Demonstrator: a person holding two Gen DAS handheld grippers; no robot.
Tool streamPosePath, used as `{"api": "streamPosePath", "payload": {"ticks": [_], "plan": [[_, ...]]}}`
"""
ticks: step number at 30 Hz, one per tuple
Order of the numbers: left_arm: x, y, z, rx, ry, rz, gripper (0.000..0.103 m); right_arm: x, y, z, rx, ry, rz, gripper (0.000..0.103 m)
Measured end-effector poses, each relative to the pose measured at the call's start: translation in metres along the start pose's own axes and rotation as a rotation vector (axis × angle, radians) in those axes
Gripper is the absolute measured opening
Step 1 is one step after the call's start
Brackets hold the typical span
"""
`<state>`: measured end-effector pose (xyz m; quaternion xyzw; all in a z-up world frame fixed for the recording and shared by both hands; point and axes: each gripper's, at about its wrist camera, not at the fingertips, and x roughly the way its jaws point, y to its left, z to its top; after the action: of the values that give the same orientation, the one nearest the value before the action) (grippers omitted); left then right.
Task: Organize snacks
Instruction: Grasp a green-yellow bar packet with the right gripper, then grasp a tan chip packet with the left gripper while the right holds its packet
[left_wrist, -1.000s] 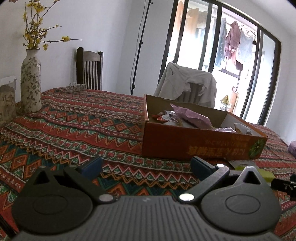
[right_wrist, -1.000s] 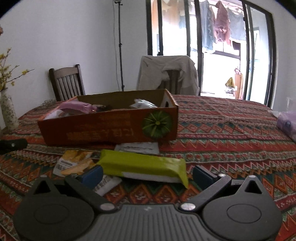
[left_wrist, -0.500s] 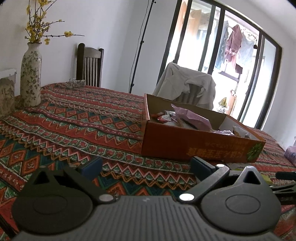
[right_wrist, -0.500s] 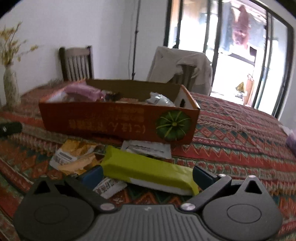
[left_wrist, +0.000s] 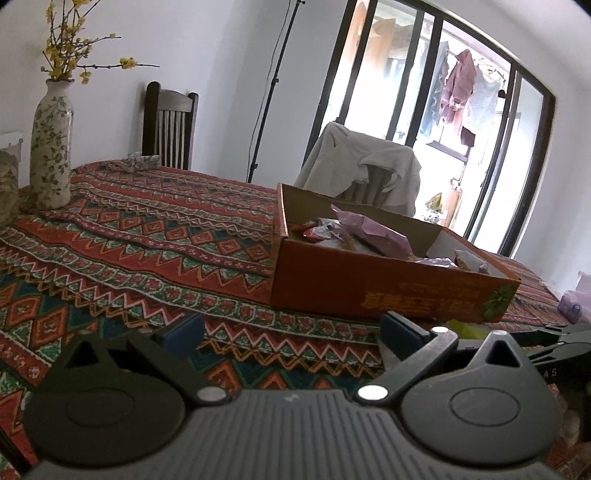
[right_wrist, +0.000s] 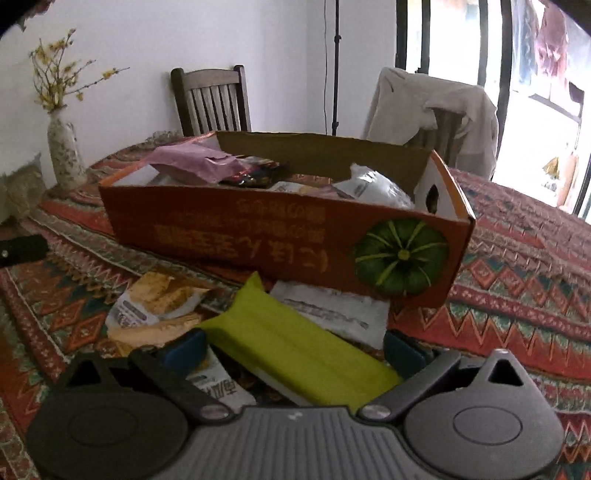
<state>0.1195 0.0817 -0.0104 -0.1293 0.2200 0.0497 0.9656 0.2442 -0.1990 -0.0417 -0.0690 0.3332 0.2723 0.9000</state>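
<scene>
An orange cardboard box (right_wrist: 280, 240) with a pumpkin picture holds several snack packets, among them a pink bag (right_wrist: 195, 166). It also shows in the left wrist view (left_wrist: 369, 288). In front of it on the tablecloth lie a lime-green packet (right_wrist: 295, 347), a white packet (right_wrist: 332, 310) and yellow-and-white packets (right_wrist: 155, 302). My right gripper (right_wrist: 293, 349) is open, its fingers on either side of the lime-green packet. My left gripper (left_wrist: 291, 334) is open and empty above the cloth, left of the box.
A patterned vase (left_wrist: 51, 147) with yellow flowers stands at the far left of the table. A wooden chair (left_wrist: 168, 129) and a chair draped with a white garment (left_wrist: 365, 166) stand behind the table. A tripod pole (left_wrist: 269, 88) stands by the wall.
My right gripper has moved forward and down over the lime-green packet, which now lies between its fingers. My left gripper has tilted slightly and stays open.
</scene>
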Motion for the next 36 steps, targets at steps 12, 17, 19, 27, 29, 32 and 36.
{"api": "streamPosePath", "payload": {"ticks": [12,17,19,27,29,32,36], "plan": [[0.001,0.000,-0.001,0.003,0.000,0.014,0.103,-0.045,0.000,-0.029,0.049,-0.025,0.007,0.034],[-0.001,-0.002,-0.001,0.013,-0.008,0.027,0.103,-0.060,0.001,-0.040,0.095,-0.064,-0.030,0.032],[-0.001,-0.001,-0.002,0.014,-0.009,0.028,0.103,-0.065,0.002,-0.043,0.108,-0.091,-0.056,0.032],[0.002,-0.004,0.000,0.015,0.023,0.050,0.103,-0.082,-0.007,-0.052,0.230,-0.207,-0.092,0.032],[0.001,-0.008,0.001,0.027,0.030,0.049,0.103,-0.081,-0.009,-0.053,0.246,-0.223,-0.098,0.032],[0.000,-0.016,0.001,0.048,0.038,0.046,0.103,-0.082,-0.013,-0.056,0.282,-0.249,-0.087,0.032],[0.007,-0.031,0.004,0.065,0.073,0.036,0.103,-0.086,-0.020,-0.062,0.325,-0.282,-0.077,0.032]]}}
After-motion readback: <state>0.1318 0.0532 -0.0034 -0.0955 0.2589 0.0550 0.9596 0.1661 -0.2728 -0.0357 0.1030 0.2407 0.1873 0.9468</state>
